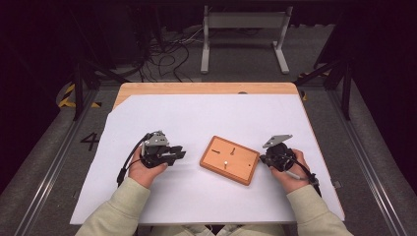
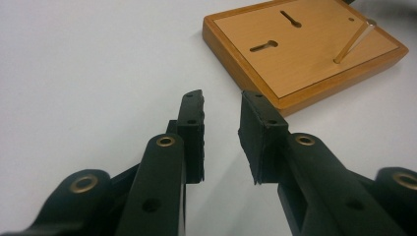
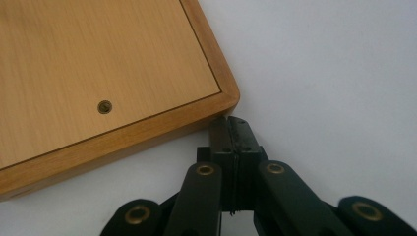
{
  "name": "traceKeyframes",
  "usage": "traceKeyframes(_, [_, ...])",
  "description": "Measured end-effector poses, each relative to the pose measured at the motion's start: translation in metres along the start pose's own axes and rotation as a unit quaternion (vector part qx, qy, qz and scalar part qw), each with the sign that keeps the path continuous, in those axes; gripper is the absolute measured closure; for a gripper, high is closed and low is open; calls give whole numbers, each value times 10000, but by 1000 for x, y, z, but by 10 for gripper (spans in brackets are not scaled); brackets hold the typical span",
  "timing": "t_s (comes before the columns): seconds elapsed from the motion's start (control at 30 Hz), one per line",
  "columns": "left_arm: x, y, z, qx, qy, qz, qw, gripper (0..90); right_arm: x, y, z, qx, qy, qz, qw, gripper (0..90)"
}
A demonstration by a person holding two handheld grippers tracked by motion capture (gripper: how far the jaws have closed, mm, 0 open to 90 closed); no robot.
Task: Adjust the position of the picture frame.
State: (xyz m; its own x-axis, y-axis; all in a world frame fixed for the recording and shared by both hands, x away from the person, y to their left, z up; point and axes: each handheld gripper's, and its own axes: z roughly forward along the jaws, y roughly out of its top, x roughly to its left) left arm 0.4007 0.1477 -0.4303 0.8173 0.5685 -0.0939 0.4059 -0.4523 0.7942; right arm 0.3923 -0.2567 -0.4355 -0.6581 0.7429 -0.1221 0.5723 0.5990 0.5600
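Both my hands rest low on the white-covered counter (image 1: 196, 118), one gripper on each side of the flat rectangular wooden board (image 1: 229, 160).

My left hand (image 1: 143, 169) lies palm-up on the sheet, its left gripper (image 1: 181, 154) pointing right toward the board, jaws parted with nothing between them — well short of the board's near edge. My right hand (image 1: 290, 174) angles inward from the other side; its right gripper (image 3: 235, 129) is clenched, pads pressed together on nothing, tips just at the board's rounded corner. The board lies tilted at the sheet's centre — two keyhole slots (image 2: 263, 46) and a thin upright peg (image 2: 352, 42) on its face.
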Motion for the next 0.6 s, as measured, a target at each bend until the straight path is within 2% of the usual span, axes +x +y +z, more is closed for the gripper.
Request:
traceKeyframes(0.07, [1,-2,-2,6,29,-46,10000,715,-2,4,3,1,42,10,10000,900])
traceKeyframes(0.37, [3,-5,-4,23,68,-102,9999,714,0,42,30,-33,-1,-307,9995,900])
traceKeyframes(0.6, [4,-6,-3,16,63,-127,9999,711,2,56,42,-161,30,-439,9989,900])
